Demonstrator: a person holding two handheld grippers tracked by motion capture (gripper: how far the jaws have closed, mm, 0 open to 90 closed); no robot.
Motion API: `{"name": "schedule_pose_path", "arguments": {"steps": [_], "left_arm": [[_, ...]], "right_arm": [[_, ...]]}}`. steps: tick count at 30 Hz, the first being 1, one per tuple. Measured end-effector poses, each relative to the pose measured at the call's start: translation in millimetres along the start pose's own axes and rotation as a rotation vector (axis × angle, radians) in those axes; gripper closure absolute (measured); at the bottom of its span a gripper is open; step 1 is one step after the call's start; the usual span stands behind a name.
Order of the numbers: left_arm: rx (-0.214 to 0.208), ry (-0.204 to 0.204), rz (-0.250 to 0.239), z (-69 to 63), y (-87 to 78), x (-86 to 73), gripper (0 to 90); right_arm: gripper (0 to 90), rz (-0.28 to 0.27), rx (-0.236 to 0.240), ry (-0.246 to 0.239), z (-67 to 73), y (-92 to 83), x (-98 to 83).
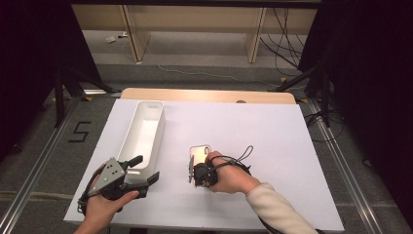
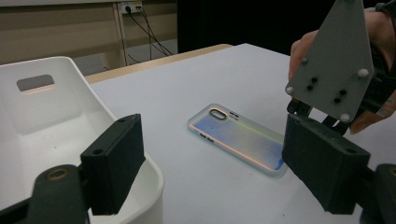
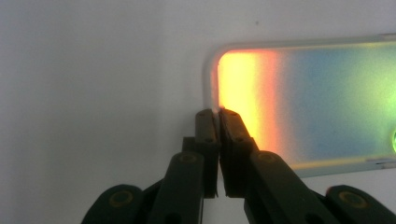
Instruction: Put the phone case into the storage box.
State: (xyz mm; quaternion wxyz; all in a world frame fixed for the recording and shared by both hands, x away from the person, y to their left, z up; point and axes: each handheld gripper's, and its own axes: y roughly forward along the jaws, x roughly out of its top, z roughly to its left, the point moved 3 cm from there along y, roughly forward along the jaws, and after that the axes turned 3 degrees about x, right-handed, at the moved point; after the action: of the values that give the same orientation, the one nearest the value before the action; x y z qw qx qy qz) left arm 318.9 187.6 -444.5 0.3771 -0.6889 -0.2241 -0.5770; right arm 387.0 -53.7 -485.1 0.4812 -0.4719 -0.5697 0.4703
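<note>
An iridescent clear phone case (image 1: 199, 153) (image 2: 238, 137) (image 3: 317, 102) lies flat on the white table cover, right of the bin. My right gripper (image 1: 196, 166) (image 3: 218, 113) points down at the case's near short edge, and its jaws are pinched together on the raised rim there. Its grey plate (image 2: 334, 60) stands over that end of the case. My left gripper (image 1: 145, 169) (image 2: 215, 172) is open at the near end of a long white bin (image 1: 158, 131) (image 2: 46, 116). One jaw sits over the bin's inside and the other outside, with the bin's corner between them.
The bin is empty and has a handle slot in its far wall. The white cover (image 1: 272, 146) spreads over a wooden table. Desk legs and cables stand on the floor beyond the far edge.
</note>
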Motion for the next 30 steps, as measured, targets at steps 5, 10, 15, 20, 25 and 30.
{"name": "schedule_pose_path", "arguments": {"steps": [5,10,15,20,25,30], "left_arm": [[-0.006,0.002,-0.002,-0.3,0.4,-0.1,20.3],[-0.007,0.004,-0.003,0.0,0.6,-0.1,20.3],[-0.007,0.004,-0.003,-0.3,0.6,-0.2,20.4],[-0.008,0.005,-0.002,-0.3,0.7,-0.2,20.4],[-0.001,-0.001,0.006,-0.1,1.3,-0.7,20.5],[-0.002,-0.002,0.008,0.3,1.8,-0.8,20.5]], "right_arm": [[88.3,0.004,-0.008,0.004,3.4,-0.2,-1.3],[88.6,-0.001,-0.01,0.035,6.6,-1.1,-2.9],[88.8,-0.04,-0.024,-0.021,4.1,-0.6,-5.5],[89.3,-0.068,-0.085,-0.019,5.1,-4.0,-8.7],[89.4,-0.12,-0.144,-0.004,3.9,-12.2,-10.5],[89.4,-0.164,-0.19,0.026,3.4,-19.5,-15.6]]}}
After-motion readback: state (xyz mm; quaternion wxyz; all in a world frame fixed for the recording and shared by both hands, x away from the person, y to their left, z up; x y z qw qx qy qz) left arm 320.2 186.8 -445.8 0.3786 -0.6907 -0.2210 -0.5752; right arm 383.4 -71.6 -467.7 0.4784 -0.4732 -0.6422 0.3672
